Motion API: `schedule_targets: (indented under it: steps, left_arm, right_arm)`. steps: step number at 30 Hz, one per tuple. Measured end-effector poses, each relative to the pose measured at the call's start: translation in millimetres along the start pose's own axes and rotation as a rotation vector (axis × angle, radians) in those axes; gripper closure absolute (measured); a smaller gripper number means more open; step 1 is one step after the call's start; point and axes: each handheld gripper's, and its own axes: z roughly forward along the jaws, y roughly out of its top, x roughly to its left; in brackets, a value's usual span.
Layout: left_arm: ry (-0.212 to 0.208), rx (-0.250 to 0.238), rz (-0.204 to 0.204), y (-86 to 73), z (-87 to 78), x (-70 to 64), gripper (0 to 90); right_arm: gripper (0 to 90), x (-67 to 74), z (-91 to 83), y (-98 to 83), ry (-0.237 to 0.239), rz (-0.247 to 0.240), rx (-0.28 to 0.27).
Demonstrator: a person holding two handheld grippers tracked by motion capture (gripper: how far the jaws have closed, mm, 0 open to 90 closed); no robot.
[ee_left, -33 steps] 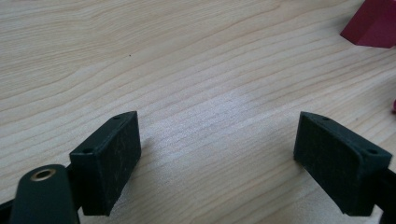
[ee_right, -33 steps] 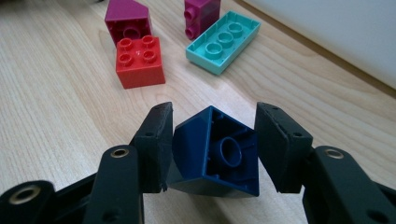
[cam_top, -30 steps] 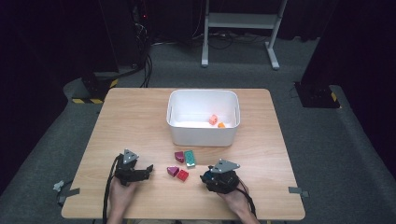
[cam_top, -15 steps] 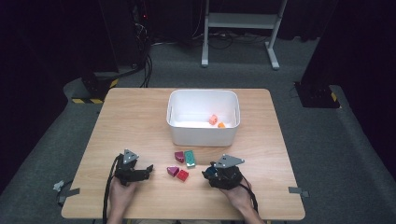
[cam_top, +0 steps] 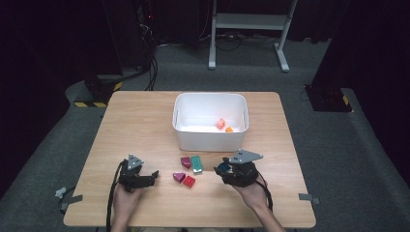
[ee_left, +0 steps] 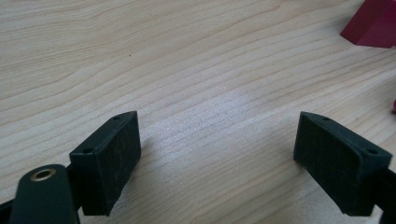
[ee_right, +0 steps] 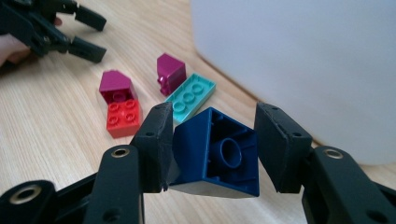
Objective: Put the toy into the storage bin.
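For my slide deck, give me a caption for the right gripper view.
Right gripper clamps a dark blue brick, hollow underside showing, beside the white bin.

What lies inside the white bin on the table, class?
Inside the white bin, two small pieces rest near its right front corner: a pink one and an orange one. The front wall hides the floor directly behind it.

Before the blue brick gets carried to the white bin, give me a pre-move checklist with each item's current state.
1. Dark blue brick sits between the right gripper pads, hollow underside facing the camera: ok.
2. Both pads firmly pressed on it: cannot tell; the right-hand pad seems to leave a slight gap.
3. Brick lifted off the table: ok.
4. White bin has room; two small orange pieces inside: ok.
5. Left gripper open, with only bare wood between its pads: ok.
6. Red brick, magenta bricks and teal plate lie off the path: ok.
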Motion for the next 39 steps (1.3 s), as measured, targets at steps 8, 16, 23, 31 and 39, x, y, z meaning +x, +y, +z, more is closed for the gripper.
schedule_targets:
  steps: [8, 16, 23, 31, 39]
  left_arm:
    - [0.0, 0.0, 0.0, 0.0, 0.0, 0.0, 15.0]
    - [0.0, 0.0, 0.0, 0.0, 0.0, 0.0, 15.0]
    - [0.0, 0.0, 0.001, 0.0, 0.0, 0.1, 15.1]
    - [0.0, 0.0, 0.0, 0.0, 0.0, 0.1, 15.0]
    - [0.0, 0.0, 0.0, 0.0, 0.0, 0.1, 15.1]
  right_arm:
    - [49.0, -6.1, -9.4, 16.0, 0.01, -0.006, -0.011]
    - [48.9, -15.9, -18.9, 33.2, 0.035, 0.017, -0.035]
    - [48.9, -24.2, -30.1, 51.4, 0.037, 0.034, -0.08]
    - [49.0, -28.9, -32.4, 75.6, 0.034, 0.009, -0.063]
    - [48.9, -41.8, -33.2, 100.0, 0.024, 0.024, -0.066]
